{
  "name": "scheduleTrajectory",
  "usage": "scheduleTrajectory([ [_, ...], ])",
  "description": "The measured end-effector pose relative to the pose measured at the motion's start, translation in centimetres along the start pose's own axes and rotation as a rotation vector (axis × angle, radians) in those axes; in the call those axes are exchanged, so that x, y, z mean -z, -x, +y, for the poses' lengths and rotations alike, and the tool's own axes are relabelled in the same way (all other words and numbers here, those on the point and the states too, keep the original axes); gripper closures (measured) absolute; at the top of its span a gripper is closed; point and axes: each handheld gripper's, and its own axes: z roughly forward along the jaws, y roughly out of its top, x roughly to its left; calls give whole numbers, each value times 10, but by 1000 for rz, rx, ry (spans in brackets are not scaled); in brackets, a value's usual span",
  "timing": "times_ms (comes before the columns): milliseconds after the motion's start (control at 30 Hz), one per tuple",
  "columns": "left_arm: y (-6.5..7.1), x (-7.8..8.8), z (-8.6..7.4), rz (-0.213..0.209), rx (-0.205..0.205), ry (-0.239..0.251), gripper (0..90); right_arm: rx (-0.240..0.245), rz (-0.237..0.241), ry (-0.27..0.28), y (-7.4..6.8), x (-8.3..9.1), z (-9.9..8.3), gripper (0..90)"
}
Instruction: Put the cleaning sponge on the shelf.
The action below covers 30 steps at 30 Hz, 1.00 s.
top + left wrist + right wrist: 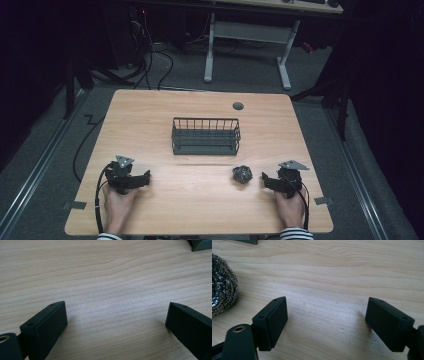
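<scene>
We are holding both grippers' jaws spread and empty on the pale woodgrain bench (200,200), left gripper (116,317), right gripper (325,315), coiled steel-wool scourer (222,287) lying just beyond its left jaw, wire basket (205,135) sitting farther ahead.

Dim lab, wooden table (150,115), floor cables (150,65), desk frame (250,45)

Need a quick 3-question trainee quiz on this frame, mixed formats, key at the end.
1. True or false: the steel wool ball lies inside the wire basket.
2. Which tongs are nearer the steel wool ball? A) left tongs B) right tongs
3. Fill in: both sets of tongs rest on the wooden table with jaws ____.

Key: 1. False, it lies on the table in front of the basket. 2. B. 3. open, nothing between them.
</scene>
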Motion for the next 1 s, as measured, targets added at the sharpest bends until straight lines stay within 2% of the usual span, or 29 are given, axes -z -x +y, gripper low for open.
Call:
scheduleTrajectory([
  [100,0,0,0,-5,-8,4,43,3,3,2,0,0,0,193],
  [233,1,3,-1,-36,-36,15,154,4,3,3,0,0,0,198],
  [367,2,4,-1,-56,-54,27,191,4,4,1,-1,1,0,200],
  [533,2,8,8,-128,-54,36,209,6,5,4,-1,1,0,206],
  [600,2,11,14,-159,-41,50,226,6,5,4,-1,1,0,207],
  [633,2,11,14,-159,-41,50,233,6,5,4,-1,1,0,207],
  [667,3,15,19,-193,-44,57,232,7,4,5,-1,1,0,209],
  [700,3,15,19,-193,-44,57,237,7,4,5,-1,1,0,209],
  [733,5,18,26,-224,-52,71,242,5,4,5,-1,1,0,210],
  [767,5,18,26,-224,-52,71,246,5,4,5,-1,1,0,210],
  [800,8,22,33,-259,-60,79,249,5,4,5,-1,1,0,211],
  [867,13,24,41,-285,-69,85,257,5,4,5,-1,1,0,211],
  [900,13,24,41,-285,-69,85,259,5,4,5,-1,1,0,211],
  [1000,21,28,59,-337,-86,96,264,5,4,5,-1,1,-1,213],
])
